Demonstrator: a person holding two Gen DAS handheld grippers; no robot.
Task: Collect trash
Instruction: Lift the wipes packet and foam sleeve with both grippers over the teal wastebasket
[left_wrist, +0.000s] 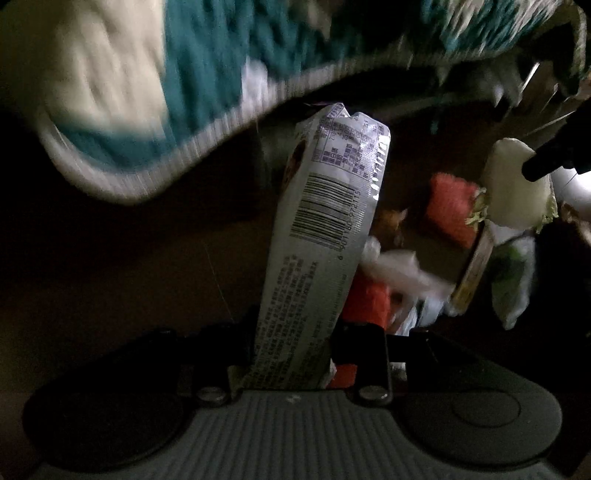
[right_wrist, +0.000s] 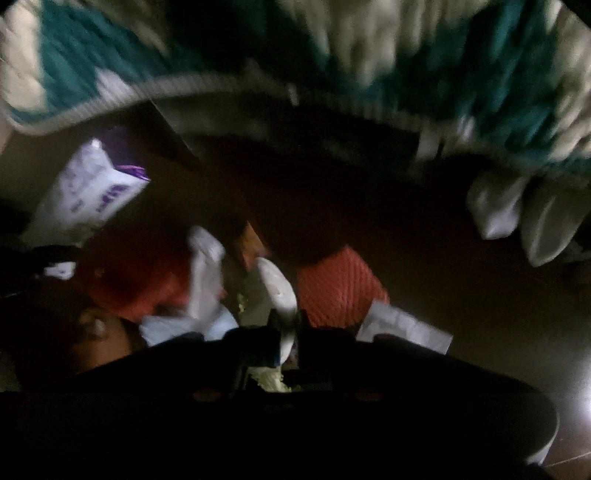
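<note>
left hand-held gripper: clamps snack wrapper
right hand-held gripper: pinches cabbage leaf
advice: keep both grips firm over floor

Teal-white blanket overhangs above; litter pile crowds floor below

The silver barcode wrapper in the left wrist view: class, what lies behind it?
Behind the silver wrapper: dark floor, an orange item and white scraps. The wrapper covers whatever lies directly behind it.
</note>
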